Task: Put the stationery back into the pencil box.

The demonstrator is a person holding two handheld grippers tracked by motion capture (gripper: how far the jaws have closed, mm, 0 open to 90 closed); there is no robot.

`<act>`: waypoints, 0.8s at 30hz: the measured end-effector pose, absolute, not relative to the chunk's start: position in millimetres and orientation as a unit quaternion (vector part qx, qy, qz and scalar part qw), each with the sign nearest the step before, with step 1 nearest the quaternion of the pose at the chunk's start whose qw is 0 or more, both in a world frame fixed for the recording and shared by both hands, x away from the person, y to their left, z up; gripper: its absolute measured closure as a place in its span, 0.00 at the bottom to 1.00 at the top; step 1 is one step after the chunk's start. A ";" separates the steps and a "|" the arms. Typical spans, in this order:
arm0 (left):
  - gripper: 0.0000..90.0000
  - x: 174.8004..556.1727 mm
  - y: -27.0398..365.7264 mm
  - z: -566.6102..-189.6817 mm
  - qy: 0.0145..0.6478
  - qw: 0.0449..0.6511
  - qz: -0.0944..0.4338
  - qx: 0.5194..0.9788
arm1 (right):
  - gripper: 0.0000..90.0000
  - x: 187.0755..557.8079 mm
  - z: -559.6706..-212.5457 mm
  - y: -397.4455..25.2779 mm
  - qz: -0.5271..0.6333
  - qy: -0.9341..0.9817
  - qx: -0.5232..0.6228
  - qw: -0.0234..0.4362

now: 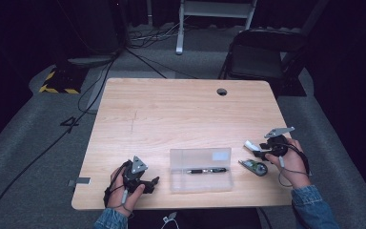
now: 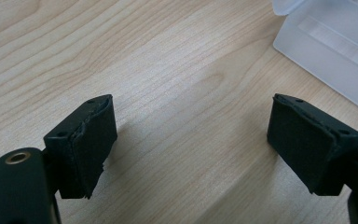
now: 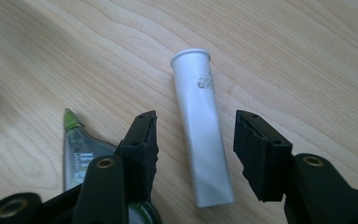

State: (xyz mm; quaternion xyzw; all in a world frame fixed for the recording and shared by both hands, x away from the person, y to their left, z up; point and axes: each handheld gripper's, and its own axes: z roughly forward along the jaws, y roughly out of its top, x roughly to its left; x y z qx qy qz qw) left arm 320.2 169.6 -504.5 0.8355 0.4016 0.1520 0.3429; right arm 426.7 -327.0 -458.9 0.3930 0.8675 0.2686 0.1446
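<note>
White tube [image 3: 203, 126]: slim, matte, flared round cap at one end, flat crimped seam at the other. Lying flat on the table [image 1: 181, 114], right of the clear case [image 1: 200, 170], just beyond the correction-tape dispenser [image 1: 254, 166]. Long axis along the jaws, cap pointing away. Right gripper [image 3: 196, 149] spread wide, straddling it without contact. Left gripper [image 2: 191, 140] gaping over bare wood, left of the case.

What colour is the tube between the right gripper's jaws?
White, with a small grey mark near its cap end; the tube shows best in the right gripper view.
</note>
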 end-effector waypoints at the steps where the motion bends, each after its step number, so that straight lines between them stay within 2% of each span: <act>1: 0.18 320.3 169.8 -504.4 0.400 0.342 0.153 0.836 | 0.56 424.5 -455.8 -326.3 0.270 0.867 0.394 0.144; 7: 0.18 320.2 169.6 -504.5 0.402 0.343 0.152 0.836 | 0.57 410.8 -444.7 -314.7 0.273 0.878 0.374 0.120; 24: 0.18 320.5 169.9 -504.3 0.400 0.342 0.149 0.837 | 0.48 405.4 -461.8 -299.7 0.235 0.904 0.352 0.062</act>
